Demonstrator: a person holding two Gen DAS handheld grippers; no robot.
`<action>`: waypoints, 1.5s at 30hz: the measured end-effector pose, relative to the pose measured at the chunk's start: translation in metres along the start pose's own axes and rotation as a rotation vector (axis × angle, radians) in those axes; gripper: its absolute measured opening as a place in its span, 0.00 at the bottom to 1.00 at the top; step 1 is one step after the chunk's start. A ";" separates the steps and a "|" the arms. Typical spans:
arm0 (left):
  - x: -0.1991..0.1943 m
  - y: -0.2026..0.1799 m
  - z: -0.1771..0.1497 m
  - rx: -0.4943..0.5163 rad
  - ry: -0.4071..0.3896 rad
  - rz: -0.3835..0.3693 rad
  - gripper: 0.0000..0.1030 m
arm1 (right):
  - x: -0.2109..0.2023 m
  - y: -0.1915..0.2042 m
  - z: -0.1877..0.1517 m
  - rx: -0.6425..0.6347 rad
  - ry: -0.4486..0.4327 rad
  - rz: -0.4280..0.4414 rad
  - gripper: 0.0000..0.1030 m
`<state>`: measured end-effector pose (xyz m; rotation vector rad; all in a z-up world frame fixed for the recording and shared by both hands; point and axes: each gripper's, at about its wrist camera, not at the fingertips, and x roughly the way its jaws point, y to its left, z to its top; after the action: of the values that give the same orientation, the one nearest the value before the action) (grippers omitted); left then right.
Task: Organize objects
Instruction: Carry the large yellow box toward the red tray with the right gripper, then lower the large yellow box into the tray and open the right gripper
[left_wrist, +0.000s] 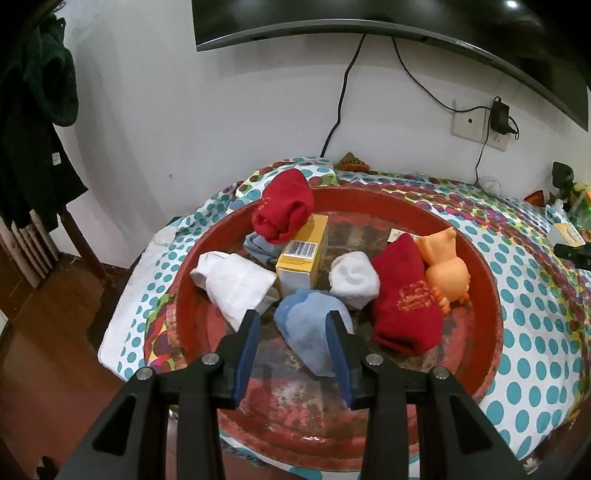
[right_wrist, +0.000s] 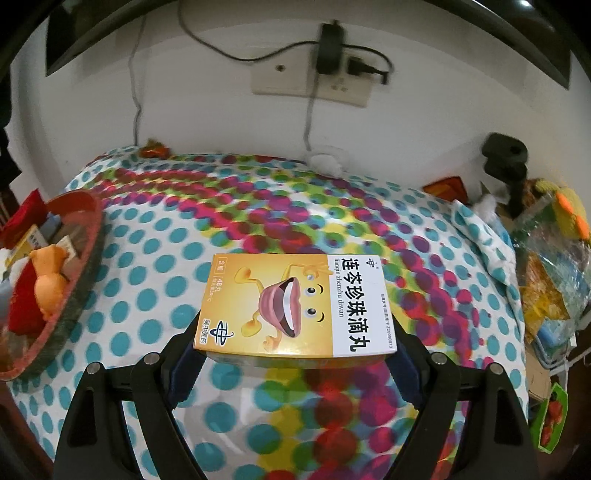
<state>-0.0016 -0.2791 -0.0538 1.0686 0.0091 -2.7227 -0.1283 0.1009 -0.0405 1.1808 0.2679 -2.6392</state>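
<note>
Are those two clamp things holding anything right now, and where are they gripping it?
The right gripper holds a yellow medicine box, flat, by its two short ends. The left gripper holds nothing; its jaws stand open over a light blue sock.

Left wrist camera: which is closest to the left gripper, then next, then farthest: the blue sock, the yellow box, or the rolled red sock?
1. Light blue sock, between the left gripper's tips.
2. Yellow cardboard box, tray middle.
3. Rolled red sock, atop the box's far end.
</note>
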 end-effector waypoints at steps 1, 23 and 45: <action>0.000 0.001 0.000 -0.003 0.001 -0.003 0.36 | -0.003 0.007 0.002 -0.005 -0.009 0.012 0.82; -0.001 0.003 0.001 -0.034 0.006 -0.016 0.36 | -0.034 0.122 0.032 -0.156 -0.056 0.154 0.82; -0.004 0.015 0.002 -0.096 0.007 -0.005 0.36 | -0.032 0.201 0.044 -0.257 -0.047 0.231 0.82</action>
<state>0.0025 -0.2930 -0.0486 1.0530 0.1420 -2.6933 -0.0808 -0.0978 -0.0010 1.0005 0.4207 -2.3474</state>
